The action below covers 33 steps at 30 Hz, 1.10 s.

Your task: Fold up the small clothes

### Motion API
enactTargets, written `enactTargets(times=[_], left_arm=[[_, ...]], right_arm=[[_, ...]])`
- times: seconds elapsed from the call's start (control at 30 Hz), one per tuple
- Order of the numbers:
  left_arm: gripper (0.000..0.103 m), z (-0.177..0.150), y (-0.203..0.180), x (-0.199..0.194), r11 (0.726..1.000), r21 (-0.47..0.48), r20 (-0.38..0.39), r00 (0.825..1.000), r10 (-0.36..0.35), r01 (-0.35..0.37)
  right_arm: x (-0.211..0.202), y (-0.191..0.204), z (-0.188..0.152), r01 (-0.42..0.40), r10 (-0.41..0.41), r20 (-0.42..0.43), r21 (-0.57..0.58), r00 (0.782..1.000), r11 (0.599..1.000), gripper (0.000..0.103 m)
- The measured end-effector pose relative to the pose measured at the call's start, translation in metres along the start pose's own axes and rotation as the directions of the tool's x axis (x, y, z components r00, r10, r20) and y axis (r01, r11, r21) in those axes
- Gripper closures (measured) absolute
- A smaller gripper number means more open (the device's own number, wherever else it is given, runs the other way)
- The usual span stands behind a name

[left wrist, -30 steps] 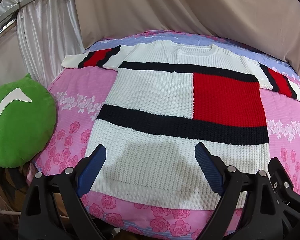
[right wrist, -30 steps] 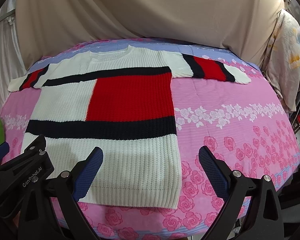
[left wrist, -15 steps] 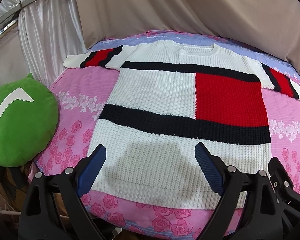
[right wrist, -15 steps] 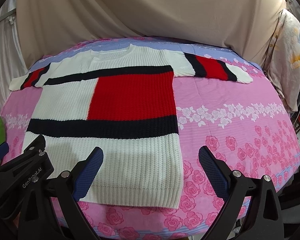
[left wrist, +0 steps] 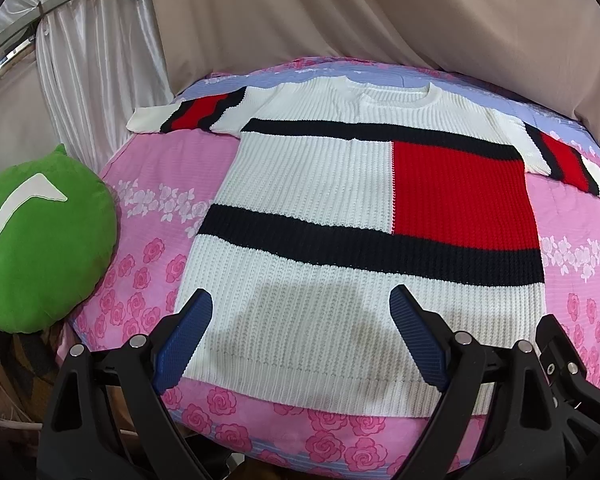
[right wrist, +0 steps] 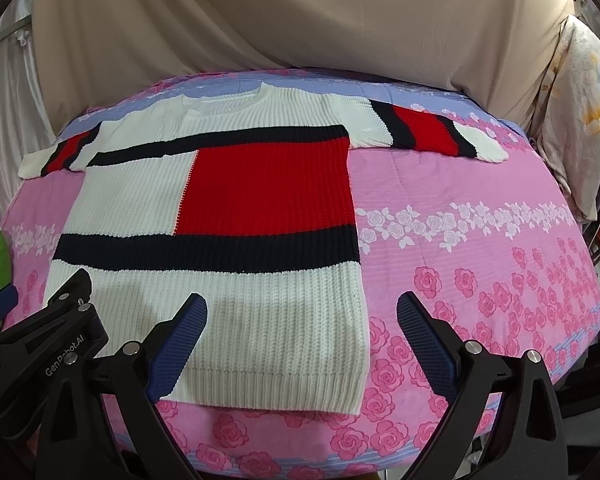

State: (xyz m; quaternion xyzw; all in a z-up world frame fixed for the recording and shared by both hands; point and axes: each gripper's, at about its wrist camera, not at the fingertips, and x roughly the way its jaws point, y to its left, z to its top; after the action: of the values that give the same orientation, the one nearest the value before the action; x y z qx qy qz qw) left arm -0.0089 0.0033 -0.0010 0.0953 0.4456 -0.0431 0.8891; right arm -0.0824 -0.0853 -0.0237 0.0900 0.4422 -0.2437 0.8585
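Observation:
A white knit sweater (left wrist: 312, 184) with black bands and a red block lies flat, front up, on the pink floral bedspread (left wrist: 148, 264), sleeves spread to both sides. It also shows in the right wrist view (right wrist: 220, 292). My left gripper (left wrist: 300, 308) is open and empty, hovering above the sweater's bottom hem near its left corner. My right gripper (right wrist: 300, 312) is open and empty above the hem's right corner; its left finger is over the sweater, its right finger over bare bedspread (right wrist: 480, 248). The left gripper's body (right wrist: 40, 344) shows at the lower left of the right wrist view.
A green cushion (left wrist: 40, 240) lies off the bed's left edge. Beige drapes (left wrist: 380, 12) hang behind the bed, white curtains (left wrist: 92, 64) at the left. A pale floral cloth (right wrist: 572, 112) hangs at the right. The bed's front edge is just below both grippers.
Both grippers have drifted slightly, so the sweater sits a little further right and lower in the views. Both stay open and nothing has been grasped.

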Motion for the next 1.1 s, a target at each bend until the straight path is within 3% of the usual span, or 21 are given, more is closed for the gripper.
enactTargets(times=[1.1], left_arm=[[0.015, 0.007, -0.012, 0.012, 1.0, 0.016, -0.019, 1.0, 0.011, -0.011]], right_arm=[[0.012, 0.0, 0.003, 0.003, -0.003, -0.021, 0.006, 1.0, 1.0, 0.008]])
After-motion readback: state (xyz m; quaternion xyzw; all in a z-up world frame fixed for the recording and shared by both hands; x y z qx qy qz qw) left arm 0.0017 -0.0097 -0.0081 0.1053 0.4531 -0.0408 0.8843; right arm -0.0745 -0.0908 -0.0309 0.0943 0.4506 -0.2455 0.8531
